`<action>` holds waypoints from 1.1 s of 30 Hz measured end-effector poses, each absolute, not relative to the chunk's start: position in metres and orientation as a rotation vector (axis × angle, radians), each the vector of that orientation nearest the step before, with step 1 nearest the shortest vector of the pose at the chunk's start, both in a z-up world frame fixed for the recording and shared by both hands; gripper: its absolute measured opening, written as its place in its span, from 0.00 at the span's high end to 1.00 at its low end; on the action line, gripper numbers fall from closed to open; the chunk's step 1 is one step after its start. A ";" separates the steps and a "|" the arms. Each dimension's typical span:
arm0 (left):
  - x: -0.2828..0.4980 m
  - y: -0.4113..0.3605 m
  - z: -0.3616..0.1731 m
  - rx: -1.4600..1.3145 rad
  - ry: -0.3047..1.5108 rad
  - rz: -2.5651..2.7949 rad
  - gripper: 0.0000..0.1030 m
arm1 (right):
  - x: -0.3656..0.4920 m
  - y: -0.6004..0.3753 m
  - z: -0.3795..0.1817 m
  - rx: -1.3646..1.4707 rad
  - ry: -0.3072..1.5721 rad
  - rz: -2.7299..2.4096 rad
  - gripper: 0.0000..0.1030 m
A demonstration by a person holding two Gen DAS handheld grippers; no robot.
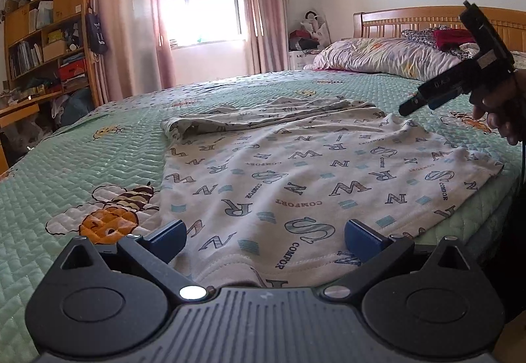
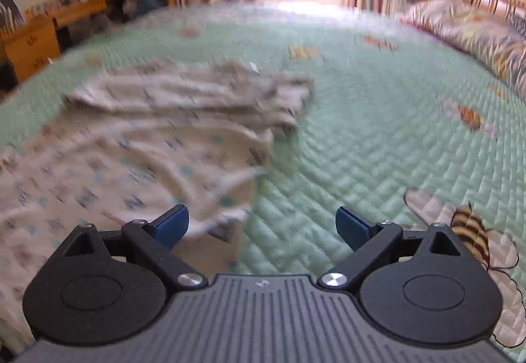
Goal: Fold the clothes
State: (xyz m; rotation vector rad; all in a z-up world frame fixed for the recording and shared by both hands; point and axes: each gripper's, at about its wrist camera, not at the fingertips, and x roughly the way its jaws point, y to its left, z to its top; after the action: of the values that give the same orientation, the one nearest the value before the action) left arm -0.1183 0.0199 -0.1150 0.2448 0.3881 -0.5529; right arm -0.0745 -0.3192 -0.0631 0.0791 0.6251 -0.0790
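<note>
Bookshelf (image 1: 49,34) far left, curtained window (image 1: 200,1) beyond bed. Left tool (image 1: 265,239) low over near hem of shirt (image 1: 296,172), fingers spread wide, cloth between them but not pinched. Shirt lies flat on green quilt (image 1: 82,149), letter print, far edge folded over. Right tool (image 2: 262,225) held by hand (image 1: 499,109) above shirt's right side, fingers wide apart, nothing gripped. Pillow (image 1: 378,55) at headboard, far right.

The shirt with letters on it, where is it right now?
The shirt lies spread on the green bedspread, right in front of the open left tongs, beside a bee picture.
</note>
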 end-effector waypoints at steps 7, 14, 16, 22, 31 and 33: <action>-0.133 0.025 -0.105 0.282 0.354 -0.508 0.01 | -0.032 -0.245 -0.082 0.071 0.697 0.104 0.07; -0.112 0.056 -0.100 0.077 0.466 -0.438 0.01 | -0.111 -0.287 -0.090 0.075 0.752 -0.054 0.07; -0.101 0.066 -0.102 -0.023 0.519 -0.421 0.01 | -0.139 -0.308 -0.085 0.174 0.744 -0.132 0.07; -0.092 0.084 -0.103 -0.215 0.593 -0.420 0.01 | -0.214 -0.338 -0.082 0.527 0.572 -0.187 0.07; -0.076 0.122 -0.104 -0.633 0.768 -0.471 0.01 | -0.205 -0.369 -0.109 0.950 0.592 -0.016 0.07; -0.071 0.130 -0.106 -0.737 0.811 -0.483 0.01 | -0.203 -0.372 -0.116 1.029 0.608 0.019 0.07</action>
State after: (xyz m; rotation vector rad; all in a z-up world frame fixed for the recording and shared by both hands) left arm -0.0707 0.1303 -0.1064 -0.7367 0.8111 -0.4830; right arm -0.2034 -0.3721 -0.1159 1.0289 0.6080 0.0192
